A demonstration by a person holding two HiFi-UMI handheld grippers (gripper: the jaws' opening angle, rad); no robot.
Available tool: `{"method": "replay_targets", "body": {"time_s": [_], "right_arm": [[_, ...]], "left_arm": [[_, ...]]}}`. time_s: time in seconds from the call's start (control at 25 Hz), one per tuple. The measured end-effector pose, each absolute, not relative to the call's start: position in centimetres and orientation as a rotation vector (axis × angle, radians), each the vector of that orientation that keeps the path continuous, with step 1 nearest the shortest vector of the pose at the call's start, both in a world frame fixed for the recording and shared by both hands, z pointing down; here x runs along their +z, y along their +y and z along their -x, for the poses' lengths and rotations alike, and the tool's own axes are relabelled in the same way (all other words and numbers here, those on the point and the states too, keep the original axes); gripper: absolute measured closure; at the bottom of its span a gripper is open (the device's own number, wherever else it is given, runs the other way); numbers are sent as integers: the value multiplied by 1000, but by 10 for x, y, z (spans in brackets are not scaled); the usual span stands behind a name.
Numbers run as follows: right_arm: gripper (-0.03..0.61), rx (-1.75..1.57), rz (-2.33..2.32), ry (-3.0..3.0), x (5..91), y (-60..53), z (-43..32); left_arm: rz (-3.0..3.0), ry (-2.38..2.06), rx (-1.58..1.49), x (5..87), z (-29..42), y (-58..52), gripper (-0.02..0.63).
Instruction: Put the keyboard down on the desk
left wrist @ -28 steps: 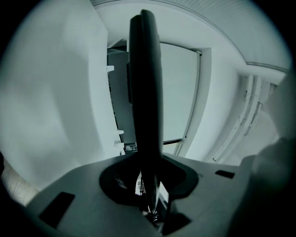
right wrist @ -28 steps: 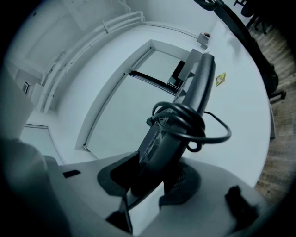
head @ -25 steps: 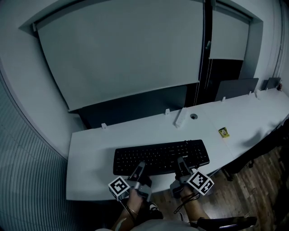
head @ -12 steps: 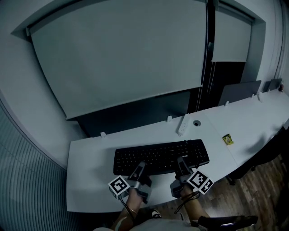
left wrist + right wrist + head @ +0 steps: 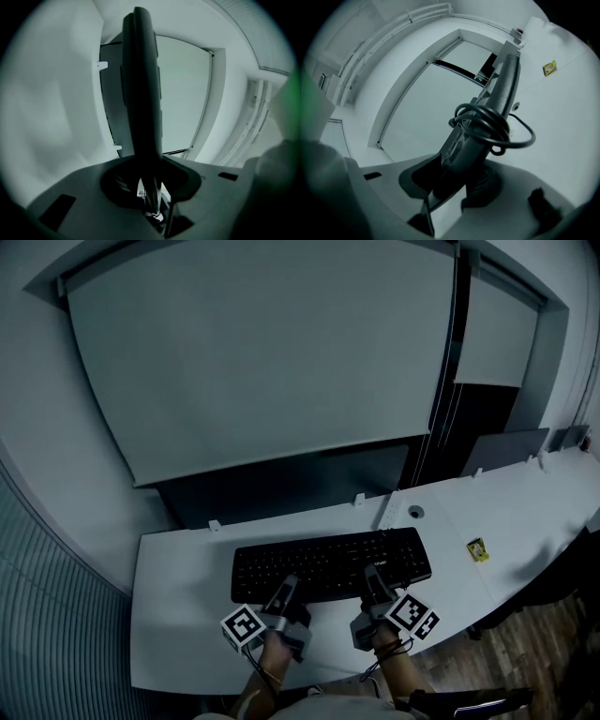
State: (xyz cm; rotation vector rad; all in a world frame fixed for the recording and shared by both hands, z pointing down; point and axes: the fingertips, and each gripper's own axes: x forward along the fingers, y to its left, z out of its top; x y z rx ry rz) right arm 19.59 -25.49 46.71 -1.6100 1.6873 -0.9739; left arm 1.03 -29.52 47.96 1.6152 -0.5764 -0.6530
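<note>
A black keyboard lies flat over the white desk, its long side across my view. My left gripper is shut on its near edge left of centre. My right gripper is shut on the near edge right of centre. The left gripper view shows the keyboard edge-on, running away from the jaws. In the right gripper view its coiled black cable hangs round the keyboard just beyond the jaws. I cannot tell whether the keyboard touches the desk.
A white power strip and a round cable hole sit just behind the keyboard's right end. A small yellow item lies further right. A grey panel stands at the back right, and a drawn blind covers the wall behind.
The keyboard and both grippers have moved farther over the desk, so the power strip now lies close behind the keyboard's right end. Both grips are unchanged.
</note>
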Motion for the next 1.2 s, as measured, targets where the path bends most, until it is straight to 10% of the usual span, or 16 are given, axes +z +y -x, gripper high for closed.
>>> {"method": "replay_targets", "body": {"time_s": [1.2], "right_arm": [[433,-1161,1442,1847,488,-277,-229]], "left_arm": [[-1549,-802,-743,488,-39,-275,514]]}}
